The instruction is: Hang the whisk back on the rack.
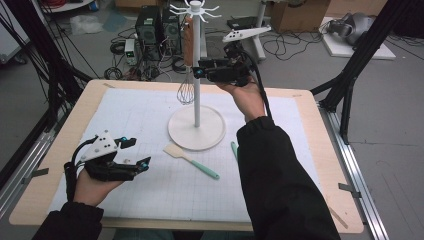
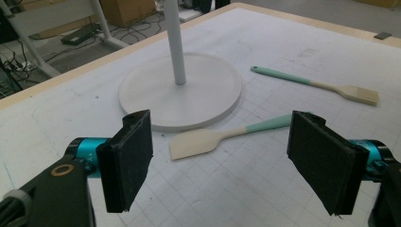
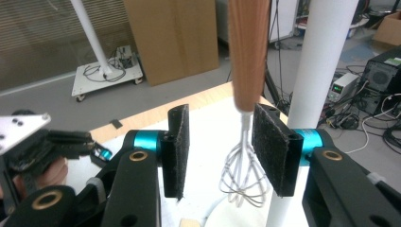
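Hanging from the rack (image 1: 196, 75), the whisk (image 1: 187, 60) is done; your right gripper (image 3: 220, 151) stands half open around it, gripping nothing. 2 utensils remain: spatula (image 1: 190, 160), brush (image 2: 317, 84). Your left gripper (image 2: 222, 156) gapes empty.

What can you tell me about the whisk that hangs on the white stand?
The whisk has a brown handle that looks like wood and a head of thin metal wire loops. It hangs upright, handle up and loops down, from a hook at the top of the white stand, close beside its pole and above the round base. The right gripper stands around its neck with both pads apart from it; nothing else touches it.
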`<state>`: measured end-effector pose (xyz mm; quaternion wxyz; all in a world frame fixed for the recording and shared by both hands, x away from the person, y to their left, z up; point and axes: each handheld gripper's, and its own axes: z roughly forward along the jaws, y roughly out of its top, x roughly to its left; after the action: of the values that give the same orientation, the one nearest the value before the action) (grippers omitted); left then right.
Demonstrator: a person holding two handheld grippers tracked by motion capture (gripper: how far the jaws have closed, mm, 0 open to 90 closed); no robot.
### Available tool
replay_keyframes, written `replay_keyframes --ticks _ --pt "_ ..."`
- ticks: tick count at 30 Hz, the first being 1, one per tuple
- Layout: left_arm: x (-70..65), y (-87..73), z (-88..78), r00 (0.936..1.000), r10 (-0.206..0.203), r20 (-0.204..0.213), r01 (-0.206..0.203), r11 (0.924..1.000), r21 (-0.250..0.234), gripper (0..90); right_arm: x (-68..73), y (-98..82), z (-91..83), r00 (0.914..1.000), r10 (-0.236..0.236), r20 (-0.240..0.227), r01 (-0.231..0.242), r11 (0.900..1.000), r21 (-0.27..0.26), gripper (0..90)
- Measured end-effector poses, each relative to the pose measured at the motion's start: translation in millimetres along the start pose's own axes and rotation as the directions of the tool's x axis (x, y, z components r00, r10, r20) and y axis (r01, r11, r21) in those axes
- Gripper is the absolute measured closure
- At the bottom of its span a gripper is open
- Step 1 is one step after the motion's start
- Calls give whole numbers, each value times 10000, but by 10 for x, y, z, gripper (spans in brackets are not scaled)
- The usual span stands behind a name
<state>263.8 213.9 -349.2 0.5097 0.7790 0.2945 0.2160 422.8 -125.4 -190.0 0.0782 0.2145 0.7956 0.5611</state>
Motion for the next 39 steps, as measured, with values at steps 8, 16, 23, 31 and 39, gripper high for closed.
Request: replay_keyframes --ticks 8,16,23,31,39 --pt "7 -1 -4 10000 -5 32 5 10000 39 236 63 -12 -71 9995 -290 -107 290 9996 43 507" --pt "9 0 -1 10000 39 54 -40 10000 52 236 110 -80 -130 9988 -469 -151 469 9989 26 475" --pt "16 0 6 10000 46 60 -46 10000 58 236 98 -112 -180 9991 -380 -161 377 9992 -166 469" --pt "22 -11 2 9999 -56 138 56 10000 2 236 89 -35 -253 9978 -623 -240 612 9972 -429 663" --pt "31 -10 -28 9999 -88 67 88 10000 -37 236 89 164 -369 9954 -898 -321 883 9950 -460 890"
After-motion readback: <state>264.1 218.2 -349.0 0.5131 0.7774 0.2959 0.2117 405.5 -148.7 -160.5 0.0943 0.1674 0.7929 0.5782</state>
